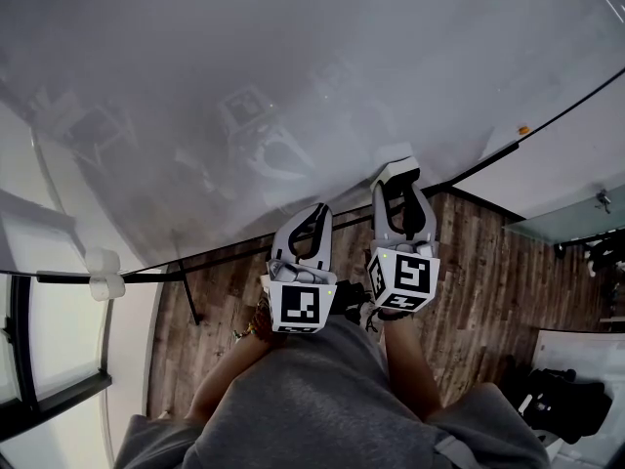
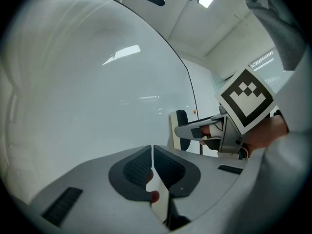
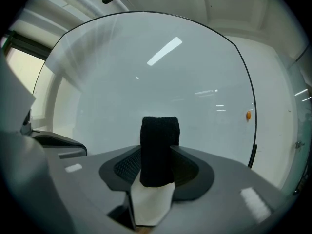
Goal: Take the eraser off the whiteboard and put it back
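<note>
The whiteboard [image 1: 293, 86] fills the scene ahead of both grippers. My right gripper [image 1: 397, 179] points level at its lower part and is shut on the eraser [image 3: 158, 150], a white block with a black felt face, its pads pressing on both sides. In the head view the eraser [image 1: 395, 159] shows white at the board's lower edge; I cannot tell whether it touches the board. My left gripper [image 1: 311, 213] hangs just to the left, a little further back, shut with nothing between its pads [image 2: 139, 167]. The left gripper view shows the eraser [image 2: 181, 130] at the right gripper's tips.
A small orange dot [image 1: 524, 130] sits near the board's right edge, also visible as an orange dot [image 3: 248, 115] in the right gripper view. Below lies wooden floor [image 1: 488, 281] with a dark stand leg [image 1: 187, 291]. Black equipment [image 1: 566, 399] is at the lower right, a window frame [image 1: 59, 384] at the left.
</note>
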Available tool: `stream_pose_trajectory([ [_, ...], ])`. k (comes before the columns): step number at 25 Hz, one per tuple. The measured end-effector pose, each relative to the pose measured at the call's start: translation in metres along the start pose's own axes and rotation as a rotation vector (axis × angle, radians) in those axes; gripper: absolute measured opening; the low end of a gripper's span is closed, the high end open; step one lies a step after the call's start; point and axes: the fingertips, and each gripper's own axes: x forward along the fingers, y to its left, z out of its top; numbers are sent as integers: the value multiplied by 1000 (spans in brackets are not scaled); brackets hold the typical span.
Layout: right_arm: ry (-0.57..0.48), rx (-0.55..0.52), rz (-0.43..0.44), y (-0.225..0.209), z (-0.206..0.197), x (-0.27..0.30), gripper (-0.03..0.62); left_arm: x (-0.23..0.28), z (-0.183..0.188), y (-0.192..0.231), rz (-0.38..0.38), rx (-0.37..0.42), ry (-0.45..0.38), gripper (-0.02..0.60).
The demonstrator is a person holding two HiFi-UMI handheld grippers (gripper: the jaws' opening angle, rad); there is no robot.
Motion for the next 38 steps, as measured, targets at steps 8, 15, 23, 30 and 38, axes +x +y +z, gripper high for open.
stream_pose_trajectory([
  [8,4,-6,3,-1,-1,-3,173,-2,-1,-1,-1,9,0,8],
  [15,-7,-1,-2,-4,3,-6,166,-3,2,-3,-2,11,-4,8],
  [23,-7,-5,-26,-9,3,-11,147,-4,4,-6,-13,10,-7,8],
  [30,-12,-4,-41,-12,4,-17,141,-7,5,-10,-28,6,-4,8],
  [38,-16,-3,-50,-13,5,-24,137,-10,5,-14,-36,8,-10,8],
])
